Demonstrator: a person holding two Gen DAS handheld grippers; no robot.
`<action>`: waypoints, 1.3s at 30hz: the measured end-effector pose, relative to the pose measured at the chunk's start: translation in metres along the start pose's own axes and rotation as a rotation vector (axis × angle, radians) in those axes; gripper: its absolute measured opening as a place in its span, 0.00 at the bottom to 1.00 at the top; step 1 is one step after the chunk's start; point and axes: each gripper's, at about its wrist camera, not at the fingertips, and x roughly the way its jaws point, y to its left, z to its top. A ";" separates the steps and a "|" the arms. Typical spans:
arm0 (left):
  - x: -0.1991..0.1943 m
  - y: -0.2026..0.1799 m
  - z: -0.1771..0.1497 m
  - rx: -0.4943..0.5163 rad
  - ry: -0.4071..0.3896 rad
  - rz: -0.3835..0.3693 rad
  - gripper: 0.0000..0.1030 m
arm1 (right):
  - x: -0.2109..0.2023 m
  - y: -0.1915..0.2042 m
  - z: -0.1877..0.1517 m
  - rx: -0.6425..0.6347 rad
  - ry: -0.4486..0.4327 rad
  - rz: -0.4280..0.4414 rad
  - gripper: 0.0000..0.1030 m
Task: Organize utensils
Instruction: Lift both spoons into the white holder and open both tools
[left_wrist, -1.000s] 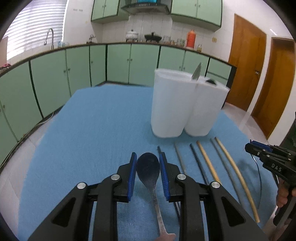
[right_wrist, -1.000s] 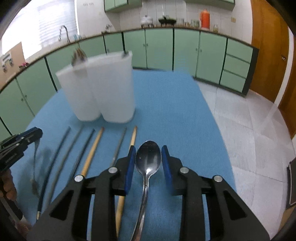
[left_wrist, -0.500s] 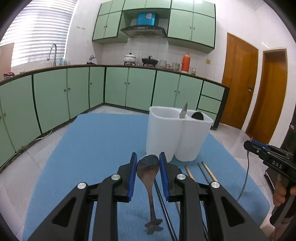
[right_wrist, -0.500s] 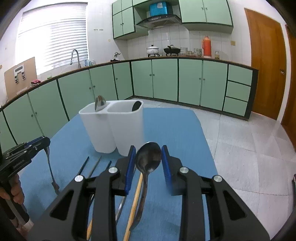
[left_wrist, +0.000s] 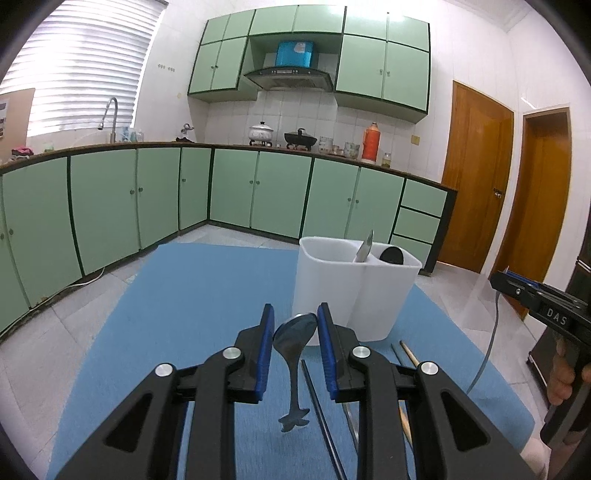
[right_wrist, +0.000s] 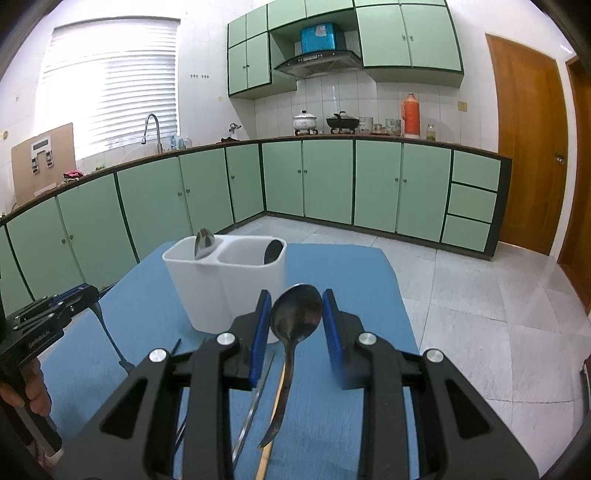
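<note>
In the left wrist view my left gripper (left_wrist: 295, 320) is shut on the bowl of a metal spoon (left_wrist: 293, 338); its handle hangs down above the blue mat (left_wrist: 192, 295). My right gripper (right_wrist: 295, 309) is shut on the bowl of a second spoon (right_wrist: 295, 317), handle hanging likewise. The white two-compartment holder (left_wrist: 354, 295) (right_wrist: 225, 288) stands just beyond both grippers, with one spoon (right_wrist: 204, 242) in one compartment and a dark utensil (right_wrist: 272, 251) in the other. Each view shows the opposite gripper (left_wrist: 535, 299) (right_wrist: 55, 310) at its side edge.
Several chopsticks (left_wrist: 321, 406) (right_wrist: 255, 398) lie in a row on the mat under the grippers. A hand (left_wrist: 565, 373) grips the right tool's handle. Green kitchen cabinets (left_wrist: 258, 192), tiled floor (right_wrist: 480, 295) and wooden doors (left_wrist: 476, 177) surround the table.
Both grippers have risen and tipped upward, lifting their spoons off the mat. The chopsticks have dropped toward the bottom of both views.
</note>
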 end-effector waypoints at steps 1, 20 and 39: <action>-0.001 0.000 0.001 -0.001 -0.004 0.000 0.23 | 0.000 0.000 0.002 -0.003 -0.005 0.000 0.26; -0.026 -0.005 0.080 0.000 -0.204 -0.008 0.23 | -0.002 0.015 0.081 -0.067 -0.179 0.016 0.26; 0.094 -0.035 0.124 0.057 -0.152 -0.074 0.23 | 0.118 0.023 0.111 -0.071 -0.169 0.022 0.26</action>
